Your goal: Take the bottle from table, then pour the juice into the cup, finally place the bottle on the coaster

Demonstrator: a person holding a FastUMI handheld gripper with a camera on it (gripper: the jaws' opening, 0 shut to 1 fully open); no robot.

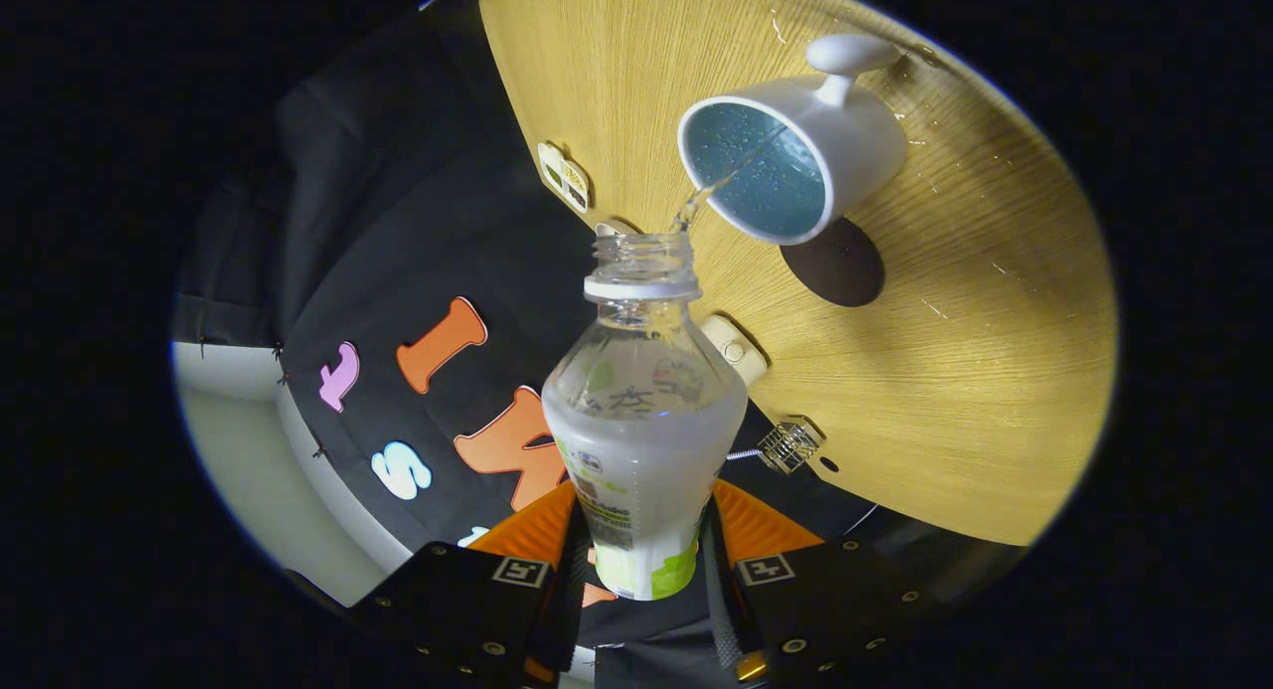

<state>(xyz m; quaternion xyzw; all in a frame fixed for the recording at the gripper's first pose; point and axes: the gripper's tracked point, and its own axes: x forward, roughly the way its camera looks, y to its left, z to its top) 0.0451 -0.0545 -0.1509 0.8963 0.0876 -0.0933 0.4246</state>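
Pouring is under way: the tongs [644,560] are closed on the lower body of the bottle [644,440], one finger pressing each side, so the bottle sits between the fingers with its long axis running straight ahead along them. The uncapped neck points away from the tongs toward the cup [796,147], which stands just beyond the mouth of the bottle on the wooden surface [975,371]. A thin stream of clear liquid [711,187] crosses the short gap from the bottle mouth over the near rim and into the blue inside of the cup. The bottle mouth and the cup rim appear apart, not touching.

The whole view is rolled, which suggests the hand has tipped the tongs and bottle well over to pour. The pale liquid remaining lies in the lower half of the bottle.

The dark round coaster [833,261] lies on the surface just beside the cup, on the side nearer the tongs. The next move therefore calls for righting the bottle and setting it down there.
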